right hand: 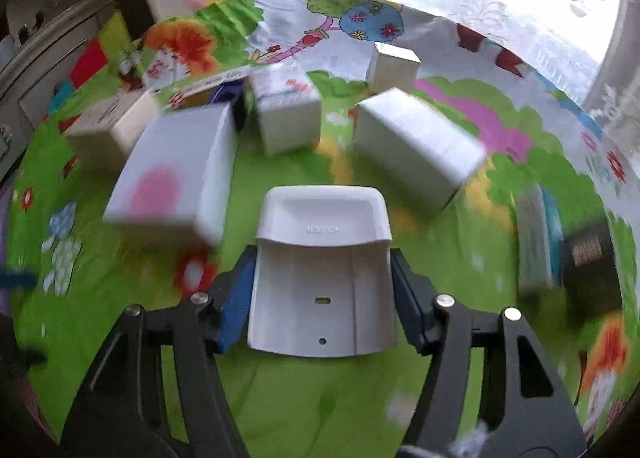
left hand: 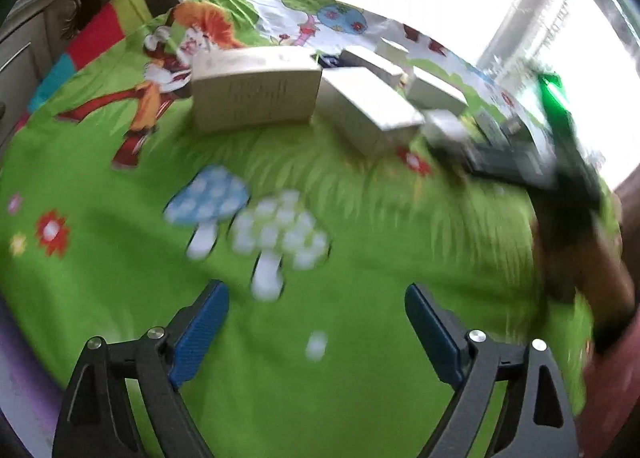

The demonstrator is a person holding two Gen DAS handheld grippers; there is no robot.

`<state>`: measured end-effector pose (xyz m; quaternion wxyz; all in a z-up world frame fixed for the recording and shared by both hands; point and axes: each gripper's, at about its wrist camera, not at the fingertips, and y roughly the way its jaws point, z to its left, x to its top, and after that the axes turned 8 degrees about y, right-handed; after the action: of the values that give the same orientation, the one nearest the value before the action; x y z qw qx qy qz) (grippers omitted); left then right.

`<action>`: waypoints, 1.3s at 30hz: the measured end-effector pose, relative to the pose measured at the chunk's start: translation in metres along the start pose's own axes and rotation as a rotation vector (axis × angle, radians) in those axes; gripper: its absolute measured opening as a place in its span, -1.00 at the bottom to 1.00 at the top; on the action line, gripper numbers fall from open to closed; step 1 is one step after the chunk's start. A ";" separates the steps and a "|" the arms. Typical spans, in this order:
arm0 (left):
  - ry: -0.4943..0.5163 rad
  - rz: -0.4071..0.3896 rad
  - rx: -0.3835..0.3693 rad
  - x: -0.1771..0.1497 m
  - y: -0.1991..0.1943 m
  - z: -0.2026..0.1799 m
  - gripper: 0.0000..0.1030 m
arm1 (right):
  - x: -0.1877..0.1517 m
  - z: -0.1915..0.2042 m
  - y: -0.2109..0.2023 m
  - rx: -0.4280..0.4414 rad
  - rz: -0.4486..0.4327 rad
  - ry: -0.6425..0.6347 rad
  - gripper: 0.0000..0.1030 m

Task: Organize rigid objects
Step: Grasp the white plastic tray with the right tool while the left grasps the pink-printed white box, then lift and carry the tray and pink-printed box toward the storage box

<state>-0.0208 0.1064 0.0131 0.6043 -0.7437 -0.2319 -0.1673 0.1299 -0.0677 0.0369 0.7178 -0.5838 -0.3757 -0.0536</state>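
Right tongs (right hand: 322, 290) are clamped on a white plastic holder (right hand: 322, 270), blue pads pressing its two flanks, its cupped end pointing straight ahead along the fingers, so its long axis runs away from the hand toward the cluster of boxes. Left tongs (left hand: 316, 334) stand spread wide with nothing between the pads, only green bedsheet (left hand: 360, 258) under them. Ahead of the right hand, the pink-marked box (right hand: 168, 178) sits just to the left of the holder's nose, the long white box (right hand: 416, 146) angles off to the right, and between them a clear green lane leads up to the patterned box (right hand: 286, 110), with a small white box (right hand: 392, 64) further back. At the far right lie a blue-edged box (right hand: 538, 234) and a dark box (right hand: 592, 266). From the left view the big cream box (left hand: 256, 86) sits well ahead. My read: the right hand owns this move, and that lane between the two near boxes looks the likeliest slot.
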 end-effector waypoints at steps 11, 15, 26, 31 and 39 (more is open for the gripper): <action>-0.333 -0.051 0.063 0.107 0.076 -0.033 0.84 | -0.074 -0.012 -0.058 -0.087 -0.030 0.116 0.30; -0.340 -0.044 0.217 0.131 0.095 -0.040 0.87 | -0.074 -0.014 -0.058 -0.081 -0.030 0.121 0.30; 0.195 -0.078 0.023 0.044 0.050 -0.083 0.31 | -0.074 -0.013 -0.057 -0.075 -0.032 0.126 0.30; 0.264 -0.033 0.104 0.054 0.063 -0.084 0.73 | -0.074 -0.013 -0.057 -0.076 -0.031 0.124 0.31; 0.215 -0.081 0.085 0.051 0.060 -0.072 0.44 | -0.074 -0.014 -0.056 -0.075 -0.030 0.127 0.34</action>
<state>0.0572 0.0333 0.0067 0.6492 -0.6854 -0.2026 -0.2602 0.0551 -0.1243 0.0371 0.7168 -0.6001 -0.3357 -0.1153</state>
